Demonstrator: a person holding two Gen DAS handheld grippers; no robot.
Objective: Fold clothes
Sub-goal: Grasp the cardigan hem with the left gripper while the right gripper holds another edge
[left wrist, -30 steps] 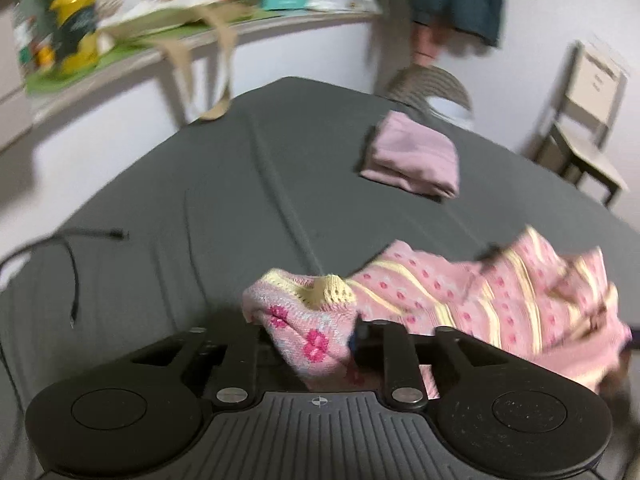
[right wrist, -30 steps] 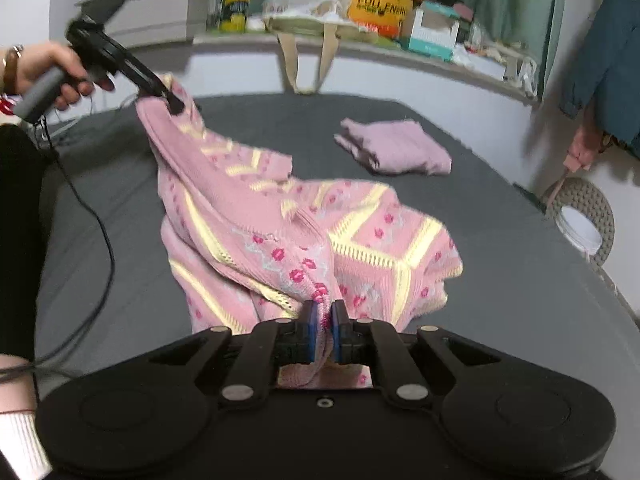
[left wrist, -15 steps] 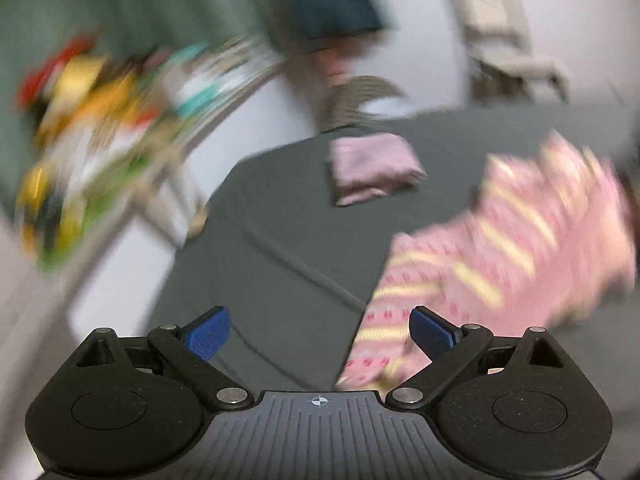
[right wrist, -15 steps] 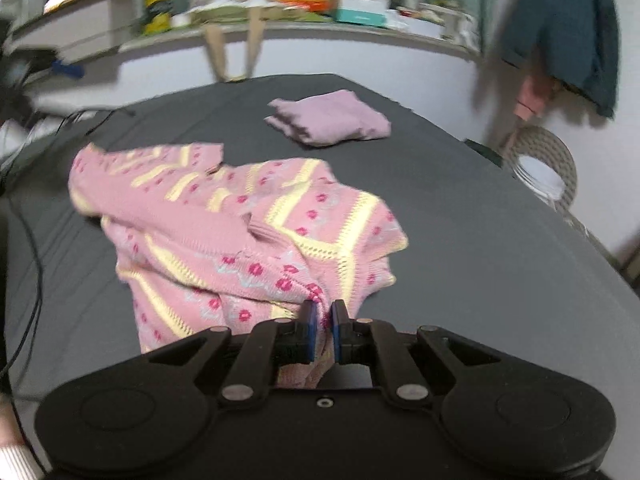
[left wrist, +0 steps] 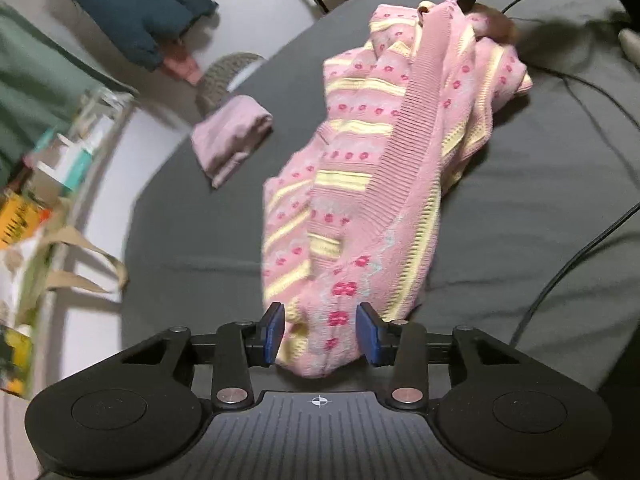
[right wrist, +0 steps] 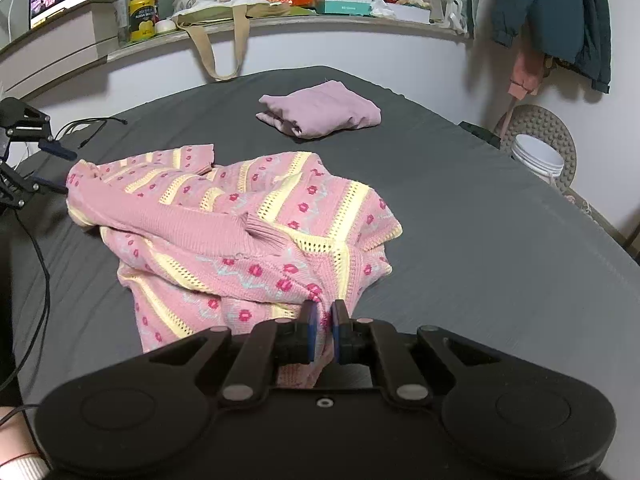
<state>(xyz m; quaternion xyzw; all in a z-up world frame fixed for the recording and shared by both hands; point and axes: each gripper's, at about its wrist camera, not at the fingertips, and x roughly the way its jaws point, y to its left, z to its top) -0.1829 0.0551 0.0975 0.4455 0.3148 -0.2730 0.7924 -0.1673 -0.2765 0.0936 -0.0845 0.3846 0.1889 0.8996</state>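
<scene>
Pink knit sweater (right wrist: 240,236) with yellow stripes lies crumpled on the dark grey bed (right wrist: 460,200); right gripper (right wrist: 323,330) fingers pinched together on its near edge; left gripper (left wrist: 320,334) fingers apart, a sweater end between them; folded mauve garment (right wrist: 320,114) lies well apart; white tub (right wrist: 536,160) beside bed, contents not visible.

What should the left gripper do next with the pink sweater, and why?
Probably close the left gripper: its jaws stand apart around a bunched end of the pink sweater without pinching it, while the right gripper is shut on the other end. With both ends held, the crumpled sweater could be spread on the bed.
</scene>
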